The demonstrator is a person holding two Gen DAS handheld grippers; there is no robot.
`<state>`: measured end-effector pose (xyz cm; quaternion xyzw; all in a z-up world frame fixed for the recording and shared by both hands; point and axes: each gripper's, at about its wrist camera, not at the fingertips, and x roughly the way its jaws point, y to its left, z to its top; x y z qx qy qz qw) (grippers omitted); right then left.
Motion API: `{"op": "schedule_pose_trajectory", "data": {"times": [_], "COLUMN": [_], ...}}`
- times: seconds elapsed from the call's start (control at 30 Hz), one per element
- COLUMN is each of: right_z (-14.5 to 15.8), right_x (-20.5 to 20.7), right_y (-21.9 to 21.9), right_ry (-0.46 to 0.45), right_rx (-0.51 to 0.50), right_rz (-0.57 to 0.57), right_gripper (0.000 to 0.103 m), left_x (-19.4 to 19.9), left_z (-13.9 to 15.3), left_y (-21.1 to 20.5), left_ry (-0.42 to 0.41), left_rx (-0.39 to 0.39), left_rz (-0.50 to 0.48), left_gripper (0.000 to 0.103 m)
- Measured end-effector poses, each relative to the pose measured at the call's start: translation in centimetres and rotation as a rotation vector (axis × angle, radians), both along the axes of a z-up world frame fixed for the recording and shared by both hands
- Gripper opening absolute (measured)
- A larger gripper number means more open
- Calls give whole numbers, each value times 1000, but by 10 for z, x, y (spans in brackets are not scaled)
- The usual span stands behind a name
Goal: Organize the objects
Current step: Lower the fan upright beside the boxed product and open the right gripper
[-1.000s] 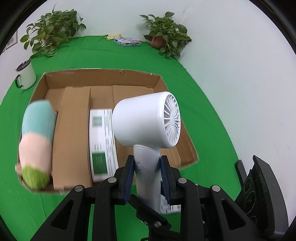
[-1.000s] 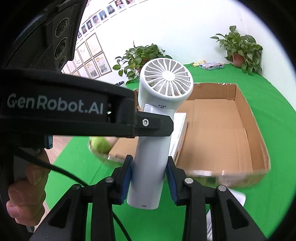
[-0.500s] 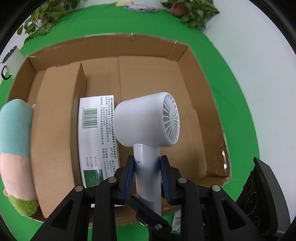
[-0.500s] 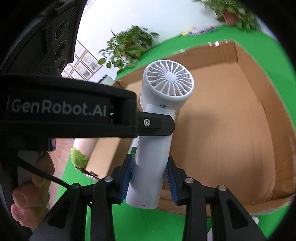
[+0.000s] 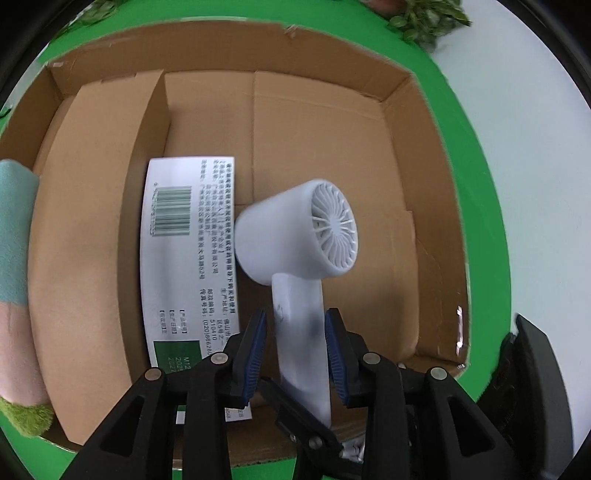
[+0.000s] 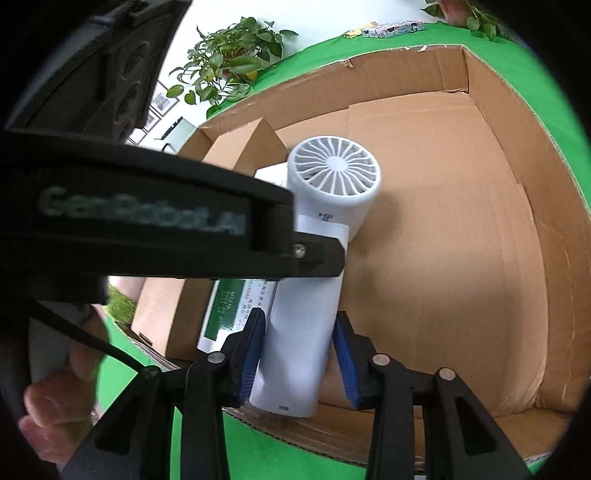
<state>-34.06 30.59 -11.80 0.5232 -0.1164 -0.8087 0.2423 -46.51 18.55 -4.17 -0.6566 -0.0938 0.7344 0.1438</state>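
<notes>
A white handheld fan (image 5: 295, 236) hangs over the open cardboard box (image 5: 439, 229). Its handle stands between the blue pads of both grippers. In the left wrist view my left gripper (image 5: 295, 350) has opened, with gaps on both sides of the handle. In the right wrist view my right gripper (image 6: 299, 354) also stands a little apart from the handle of the fan (image 6: 332, 184). The fan looks blurred. A white and green flat package (image 5: 188, 258) lies on the box floor beside it.
A pastel plush toy (image 5: 14, 277) leans at the box's left edge. A cardboard divider (image 5: 144, 192) stands in the box. Green cloth (image 5: 484, 184) surrounds the box. Potted plants (image 6: 229, 70) and a small packet (image 6: 391, 28) sit at the back. The box also fills the right wrist view (image 6: 498, 110).
Both grippers moved forward and down over the box with the fan. Their jaws have widened off the handle, and the fan sits lower in the box.
</notes>
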Motion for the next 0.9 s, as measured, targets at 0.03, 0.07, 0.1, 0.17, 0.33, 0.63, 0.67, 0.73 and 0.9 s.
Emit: {"op": "schedule_pose_trajectory", "data": {"times": [0.03,0.07,0.1,0.17,0.33,0.63,0.67,0.73,0.9], "right_z": [0,1,2,3,-2,-6,-7,-4,-3], "right_x": [1,2,2,3,-8,-6,-10,-6,-11], "right_y": [0,2,3,6,19,-7,-11,-14,-16], "right_ry": [8,19,23,32,29,-13,-17,-9,-40], "right_rx": [6,6,5,11,22,78,83,103,98], "right_rz": [-1,-4,-9,-22,-63,-71,-74,-82,-111], "right_gripper": [40,40,40,40,40,35,31,31,31], "left_x": [3,5,8,16,39,68,73,74,85], "left_z": [5,10,16,30,65,77,75,70,61], "left_y": [-1,-3,-6,-13,-41,-106,-113,-121,-134], "left_ry": [13,23,39,79,210,305,308,307,332], "left_rx": [8,19,29,32,37,17,10,6,-5], "left_rz": [-11,-15,-18,-29,-32,59,62,65,68], "left_gripper": [35,37,38,38,38,45,45,45,45]}}
